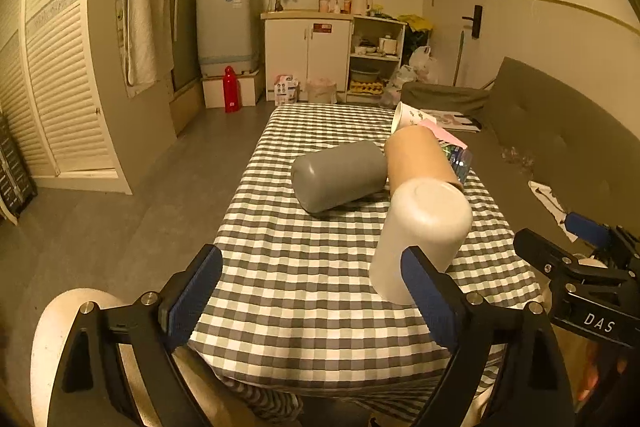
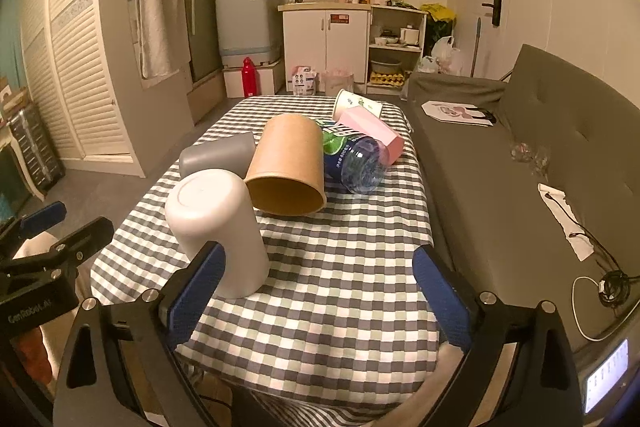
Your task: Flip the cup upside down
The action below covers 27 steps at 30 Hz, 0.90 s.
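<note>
A white cup (image 1: 424,231) stands upside down, base up, on the checked tablecloth (image 1: 304,283). It also shows in the right wrist view (image 2: 218,223). My left gripper (image 1: 316,303) is open and empty, with its right finger just in front of the cup. My right gripper (image 2: 320,303) is open and empty, with its left finger just in front of the cup. Neither gripper holds anything. The right gripper's body (image 1: 588,279) shows at the right edge of the left wrist view.
Behind the white cup lie a grey cup (image 2: 218,155), a brown paper tube cup (image 2: 288,167), a plastic water bottle (image 2: 352,159), a pink cup (image 2: 374,131) and a printed paper cup (image 2: 356,105). A grey sofa (image 2: 520,155) runs along the table's right side.
</note>
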Each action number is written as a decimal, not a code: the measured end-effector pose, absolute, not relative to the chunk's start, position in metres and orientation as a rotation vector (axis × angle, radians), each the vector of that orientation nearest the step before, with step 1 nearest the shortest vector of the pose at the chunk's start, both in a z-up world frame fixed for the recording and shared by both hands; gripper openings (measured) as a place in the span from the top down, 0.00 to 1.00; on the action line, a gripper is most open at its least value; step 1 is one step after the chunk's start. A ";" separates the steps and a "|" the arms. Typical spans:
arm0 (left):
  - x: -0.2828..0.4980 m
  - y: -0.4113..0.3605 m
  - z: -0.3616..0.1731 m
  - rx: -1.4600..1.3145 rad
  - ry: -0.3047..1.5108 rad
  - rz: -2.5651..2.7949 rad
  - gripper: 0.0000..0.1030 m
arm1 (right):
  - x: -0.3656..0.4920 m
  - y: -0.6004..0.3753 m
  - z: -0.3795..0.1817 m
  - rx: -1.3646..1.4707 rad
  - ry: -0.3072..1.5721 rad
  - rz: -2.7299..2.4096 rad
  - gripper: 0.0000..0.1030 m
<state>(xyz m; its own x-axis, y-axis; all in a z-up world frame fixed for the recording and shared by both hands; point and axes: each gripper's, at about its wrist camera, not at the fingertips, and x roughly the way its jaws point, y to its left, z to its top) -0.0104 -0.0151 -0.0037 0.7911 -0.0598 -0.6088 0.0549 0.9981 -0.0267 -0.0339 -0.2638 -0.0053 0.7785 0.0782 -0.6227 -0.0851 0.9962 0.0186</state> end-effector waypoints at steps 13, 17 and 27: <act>-0.005 -0.015 -0.011 -0.004 0.671 -0.038 0.09 | -0.034 -0.264 -0.009 -0.022 0.684 0.079 0.01; -0.004 -0.013 -0.012 -0.009 0.677 -0.036 0.09 | -0.034 -0.263 -0.010 -0.029 0.687 0.081 0.01; -0.005 -0.012 -0.011 -0.011 0.670 -0.028 0.02 | -0.032 -0.263 -0.011 -0.025 0.695 0.071 0.00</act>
